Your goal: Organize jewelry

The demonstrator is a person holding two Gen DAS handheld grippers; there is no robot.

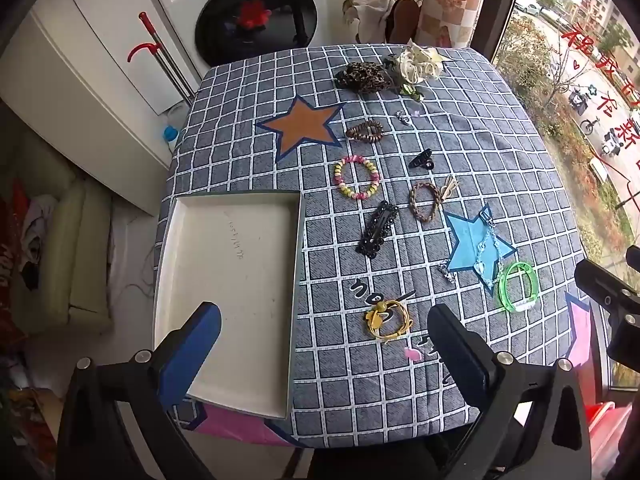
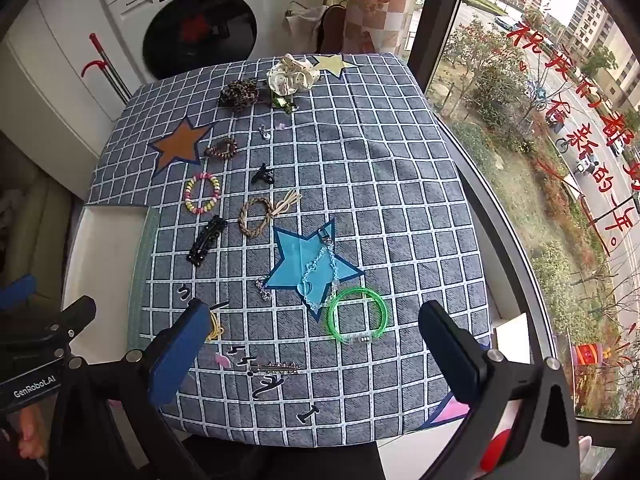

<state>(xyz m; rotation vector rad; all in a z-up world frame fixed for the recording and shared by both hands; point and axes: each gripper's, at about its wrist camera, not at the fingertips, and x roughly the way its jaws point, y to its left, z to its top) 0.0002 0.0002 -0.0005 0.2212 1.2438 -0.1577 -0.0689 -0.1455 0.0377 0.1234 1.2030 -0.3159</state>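
Note:
Jewelry lies spread on the checked tablecloth (image 1: 460, 184): a yellow hair tie (image 1: 387, 319), a green bangle (image 2: 357, 316), a clear blue chain (image 2: 320, 276), a black hair clip (image 1: 378, 229), a braided bracelet (image 1: 426, 200), a beaded bracelet (image 1: 357, 178) and a slim bar clip (image 2: 276, 368). An empty white tray (image 1: 240, 272) sits at the table's left. My left gripper (image 1: 326, 344) hangs open above the tray's right edge and the hair tie. Over the near edge, my right gripper (image 2: 320, 344) is open; the bangle lies beyond its fingers. Nothing is held.
Farther back lie a black claw clip (image 1: 421, 159), a brown hair tie (image 1: 365, 131), a leopard scrunchie (image 1: 363, 77) and a white scrunchie (image 1: 420, 64). A washing machine (image 1: 240, 8) stands behind the table. A window (image 2: 540, 160) runs along the right side.

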